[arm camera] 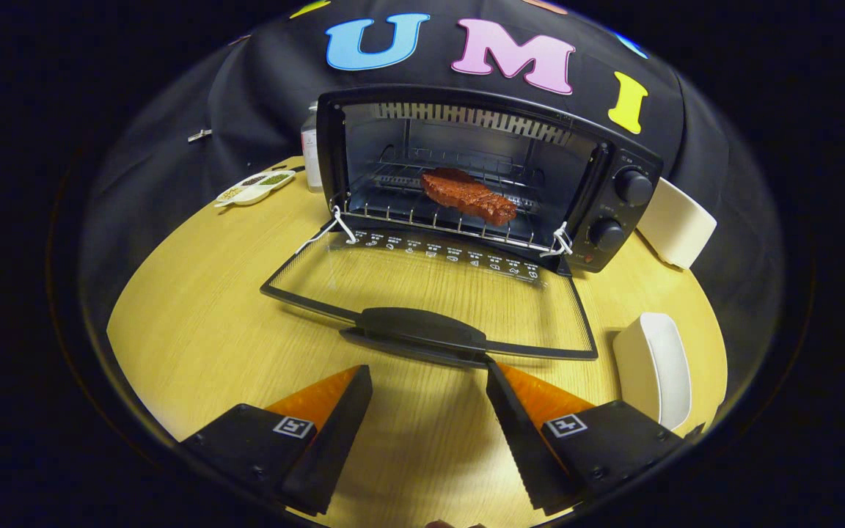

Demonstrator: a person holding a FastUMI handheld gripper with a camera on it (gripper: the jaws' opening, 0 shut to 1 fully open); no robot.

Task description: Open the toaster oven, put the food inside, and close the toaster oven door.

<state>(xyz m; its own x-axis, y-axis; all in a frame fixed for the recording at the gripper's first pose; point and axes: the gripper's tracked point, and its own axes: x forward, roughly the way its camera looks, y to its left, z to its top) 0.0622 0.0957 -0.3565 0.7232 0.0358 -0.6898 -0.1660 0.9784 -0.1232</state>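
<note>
Steak, a reddish-brown slab with a ridged, grilled-looking surface (468, 196), lies on the wire rack (437, 220) inside the black toaster oven (617, 220), so closing is what I judge remains. Its glass door (422, 286) lies dropped flat toward me over the pale wood-grain worktop (195, 330), its smooth black curved handle (422, 328) just ahead of my jaws (430, 385), which are released and spread wide, holding nothing. Lifting from one tip alone, I could slip off that glossy handle and let the door slap down. White rounded dishes (653, 367) sit near the door's right corner; a careless swing could knock them.
</note>
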